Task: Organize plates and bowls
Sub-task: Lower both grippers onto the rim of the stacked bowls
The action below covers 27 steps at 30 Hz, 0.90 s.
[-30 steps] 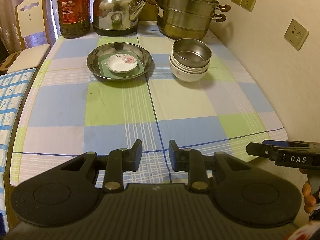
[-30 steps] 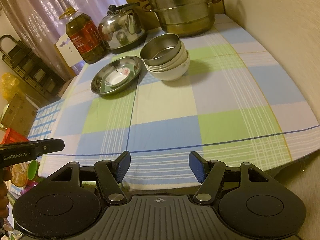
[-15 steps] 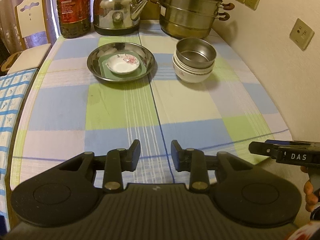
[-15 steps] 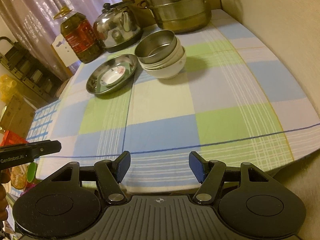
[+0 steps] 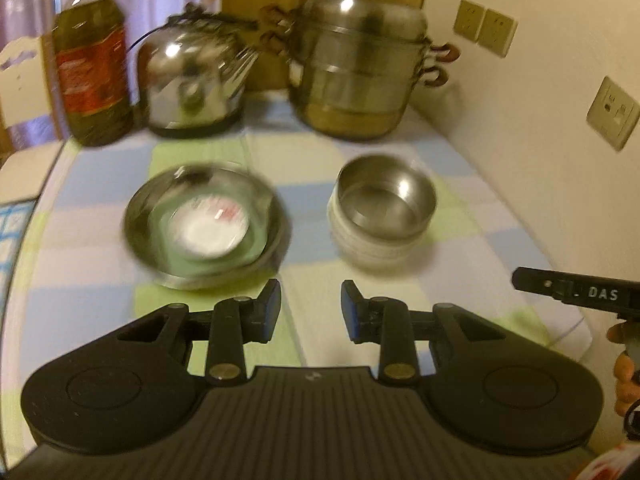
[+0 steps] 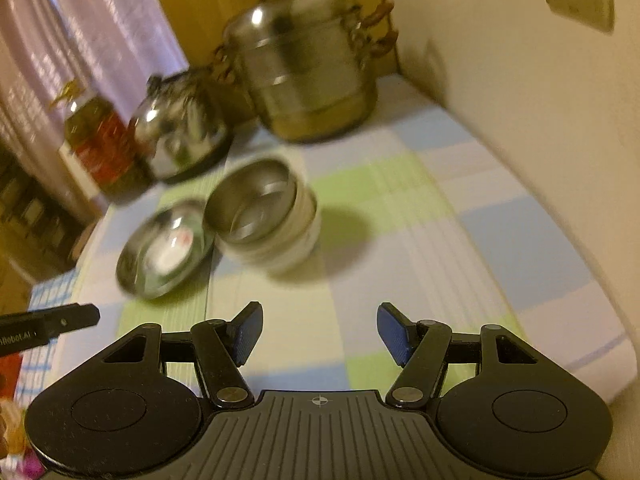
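Observation:
A steel plate (image 5: pixel 138 236) sits mid-table on the checked cloth and holds a green square plate (image 5: pixel 256 240) with a small white flowered dish (image 5: pixel 212 228) on top. To its right a steel bowl (image 5: pixel 386 200) is nested in a stack of white bowls (image 5: pixel 372 254). My left gripper (image 5: pixel 311 296) hovers just short of the gap between the two piles, open with nothing between its fingers. My right gripper (image 6: pixel 320 316) is open wider and empty, a short way in front of the steel bowl (image 6: pixel 252 204) and the steel plate (image 6: pixel 136 268). Both views are motion-blurred.
At the back of the table stand an oil bottle (image 5: pixel 94 72), a steel kettle (image 5: pixel 192 84) and a tall steamer pot (image 5: pixel 360 68). A wall with sockets (image 5: pixel 612 112) runs close along the table's right side. A white chair (image 5: pixel 20 80) is at the far left.
Both grippers have moved forward over the table, so the plate pile and the bowl stack now look much larger and nearer. The left jaws stand slightly wider than a second ago.

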Each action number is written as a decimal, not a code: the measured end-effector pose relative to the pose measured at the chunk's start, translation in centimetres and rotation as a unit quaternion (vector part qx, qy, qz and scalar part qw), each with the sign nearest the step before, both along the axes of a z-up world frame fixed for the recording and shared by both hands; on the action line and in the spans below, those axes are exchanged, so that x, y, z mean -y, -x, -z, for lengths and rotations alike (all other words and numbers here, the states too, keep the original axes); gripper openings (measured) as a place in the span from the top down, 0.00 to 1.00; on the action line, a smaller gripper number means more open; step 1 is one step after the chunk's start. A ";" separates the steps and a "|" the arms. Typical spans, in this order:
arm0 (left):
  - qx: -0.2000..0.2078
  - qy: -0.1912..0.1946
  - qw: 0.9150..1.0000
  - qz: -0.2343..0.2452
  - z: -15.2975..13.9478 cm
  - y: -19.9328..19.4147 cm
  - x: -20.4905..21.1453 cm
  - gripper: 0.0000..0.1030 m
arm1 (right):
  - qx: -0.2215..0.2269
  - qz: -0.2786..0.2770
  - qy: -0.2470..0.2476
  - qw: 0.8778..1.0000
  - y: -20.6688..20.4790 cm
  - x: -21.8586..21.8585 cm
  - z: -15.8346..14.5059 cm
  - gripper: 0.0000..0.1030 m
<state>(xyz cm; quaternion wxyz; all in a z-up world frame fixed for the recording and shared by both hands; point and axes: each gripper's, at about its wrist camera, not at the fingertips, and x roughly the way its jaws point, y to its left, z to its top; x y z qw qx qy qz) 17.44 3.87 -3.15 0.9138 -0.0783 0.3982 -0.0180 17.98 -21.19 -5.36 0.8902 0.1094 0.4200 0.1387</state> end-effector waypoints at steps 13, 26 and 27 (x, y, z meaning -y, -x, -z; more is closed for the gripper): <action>0.019 0.013 0.998 0.060 2.2 -10.5 0.5 0.87 | 0.051 -0.001 -0.043 0.998 -8.1 -3.3 1.2 0.91; 0.008 0.015 0.995 0.094 4.8 -15.3 0.6 0.95 | 0.046 -0.005 -0.026 0.999 -11.8 -5.0 3.3 0.99; 0.007 0.018 0.995 0.098 4.9 -15.5 0.7 0.96 | 0.044 -0.003 -0.026 0.999 -12.0 -4.9 3.4 0.99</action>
